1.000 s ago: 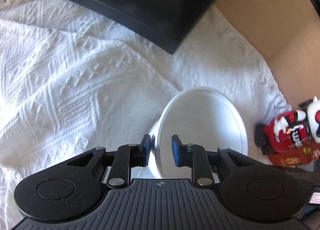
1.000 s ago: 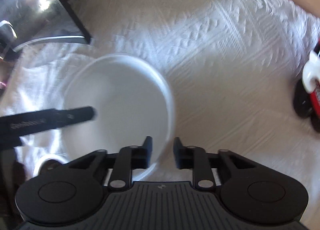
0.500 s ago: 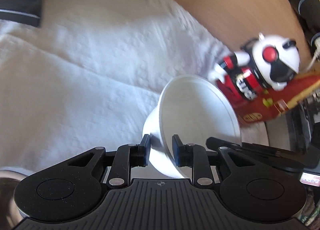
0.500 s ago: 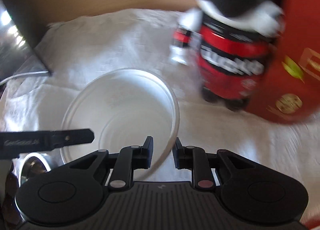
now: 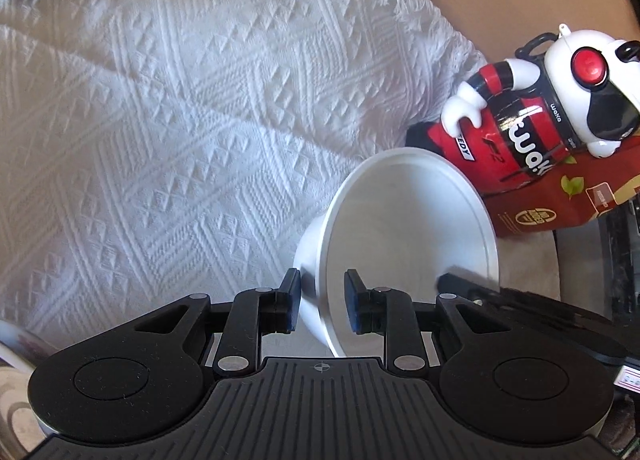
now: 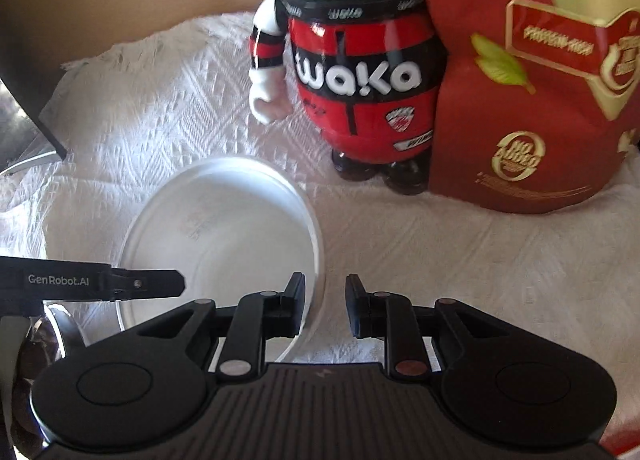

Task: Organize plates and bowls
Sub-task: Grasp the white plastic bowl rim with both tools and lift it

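- Left gripper [image 5: 319, 306]: fingers straddle and clamp the white bowl [image 5: 408, 236] rim for carrying.
- Right gripper [image 6: 325, 306]: fingers straddle the opposite rim, gap visible; contact cannot be told.
- Figurine [image 6: 352, 60] at 12 o'clock limits clearance.

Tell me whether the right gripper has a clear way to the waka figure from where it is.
Probably not yet: the right gripper straddles the white bowl's rim. The waka figure stands straight ahead on the cloth, nothing between.

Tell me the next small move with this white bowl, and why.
Probably lower it straight down and set it on the white cloth. Both the left gripper and right gripper straddle opposite rims of the white bowl, which sits close to the toy figure.
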Demonstrator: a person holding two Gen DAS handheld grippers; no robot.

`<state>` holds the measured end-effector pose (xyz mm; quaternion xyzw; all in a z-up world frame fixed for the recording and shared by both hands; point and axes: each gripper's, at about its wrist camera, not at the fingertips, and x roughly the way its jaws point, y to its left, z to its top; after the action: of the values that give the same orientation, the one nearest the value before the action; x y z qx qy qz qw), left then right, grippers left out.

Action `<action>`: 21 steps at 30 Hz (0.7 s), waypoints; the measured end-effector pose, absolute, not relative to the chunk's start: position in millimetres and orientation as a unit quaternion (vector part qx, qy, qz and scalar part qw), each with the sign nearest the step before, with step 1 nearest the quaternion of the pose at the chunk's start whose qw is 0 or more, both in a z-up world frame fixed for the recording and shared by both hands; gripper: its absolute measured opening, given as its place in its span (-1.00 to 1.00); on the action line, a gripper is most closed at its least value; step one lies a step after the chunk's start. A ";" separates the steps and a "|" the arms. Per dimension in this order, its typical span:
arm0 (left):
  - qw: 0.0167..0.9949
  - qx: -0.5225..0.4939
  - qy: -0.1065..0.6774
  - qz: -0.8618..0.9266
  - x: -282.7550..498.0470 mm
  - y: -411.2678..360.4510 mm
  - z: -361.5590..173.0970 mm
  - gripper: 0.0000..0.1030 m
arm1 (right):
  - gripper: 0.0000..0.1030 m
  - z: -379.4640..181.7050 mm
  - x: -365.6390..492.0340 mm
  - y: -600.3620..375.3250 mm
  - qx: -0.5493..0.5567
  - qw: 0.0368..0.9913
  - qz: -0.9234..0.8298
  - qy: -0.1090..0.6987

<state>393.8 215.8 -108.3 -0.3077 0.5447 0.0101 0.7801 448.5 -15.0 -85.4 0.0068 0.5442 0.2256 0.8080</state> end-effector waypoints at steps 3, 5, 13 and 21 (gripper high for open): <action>0.777 -0.313 0.545 0.009 395.5 215.2 -111.1 -0.48 | -0.53 -97.5 453.0 -8.2 0.009 0.787 0.236 0.571; 0.782 -0.309 0.541 0.015 395.0 215.6 -109.2 -0.50 | -0.52 -101.8 454.1 -4.1 0.009 0.781 0.239 0.577; 0.789 -0.323 0.522 0.002 394.2 218.1 -103.7 -0.48 | -0.52 -93.2 455.5 0.6 -0.011 0.805 0.250 0.539; 0.784 -0.290 0.548 0.007 401.2 198.5 -113.6 -0.52 | -0.52 -106.6 461.0 -22.2 0.039 0.782 0.238 0.574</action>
<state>401.2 198.5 -113.6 -0.2896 0.5485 0.0071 0.7844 461.0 -22.2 -106.6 0.0394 0.5743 0.2375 0.7824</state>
